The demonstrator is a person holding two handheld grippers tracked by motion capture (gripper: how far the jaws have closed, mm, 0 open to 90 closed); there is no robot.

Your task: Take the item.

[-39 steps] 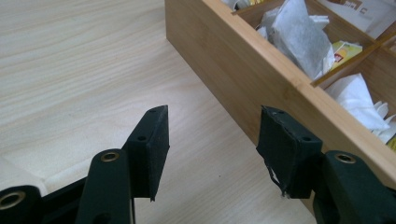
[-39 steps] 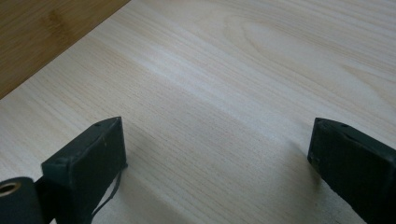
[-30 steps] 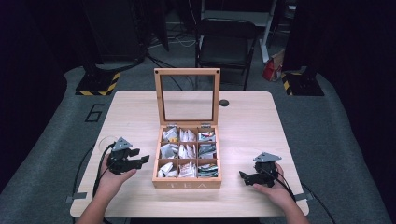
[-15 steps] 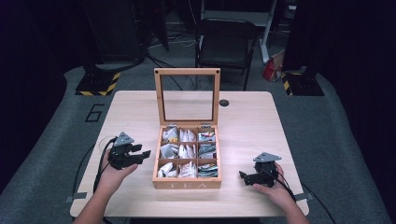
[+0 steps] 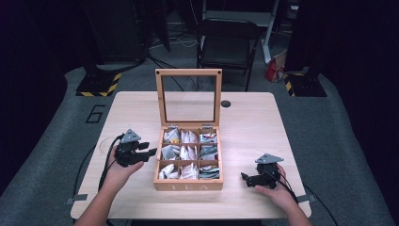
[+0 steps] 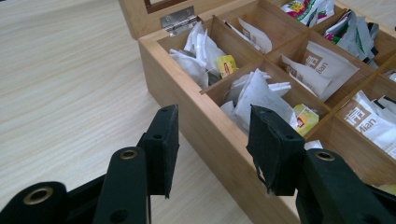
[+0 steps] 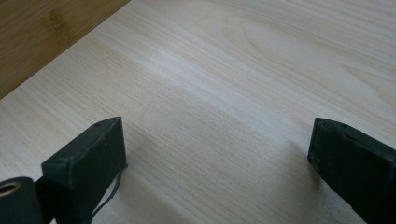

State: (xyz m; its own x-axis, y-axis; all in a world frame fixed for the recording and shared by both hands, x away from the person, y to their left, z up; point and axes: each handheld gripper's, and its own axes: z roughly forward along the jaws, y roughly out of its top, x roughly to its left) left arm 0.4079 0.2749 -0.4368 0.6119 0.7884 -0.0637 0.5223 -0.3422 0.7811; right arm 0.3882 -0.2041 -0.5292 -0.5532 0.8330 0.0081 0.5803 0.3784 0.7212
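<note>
The left gripper (image 6: 212,144) has its fingers (image 6: 161,147) partly spread with nothing between them; they have just been closing, and they straddle the near wall of the tea box (image 6: 212,140) without pressing on it, one finger outside over the table (image 6: 70,93), the other above the middle compartment of the box's left column. In that compartment, just beyond the inner finger, lies a white pyramid tea bag (image 6: 254,95) with a yellow tag, the thing this gripper seems to be going for. From the high view, the left gripper (image 5: 141,154) sits just off the left wall of the tea box (image 5: 188,184), whose glass lid (image 5: 189,96) stands upright at the back, so the opening step looks already done. All nine compartments hold bags or sachets, and no bag lies on the table (image 5: 244,122) beside the box, so I judge the picking itself has not started: the bag is not yet pinched, lifted or carried anywhere. The right gripper (image 5: 254,179) rests on the table well to the right of the box, near its front corner; its fingers (image 7: 88,165) stand wide apart over bare wood with nothing between them, and it appears idle. What is left is to close on a bag, draw it out of the box and set it down.
</note>
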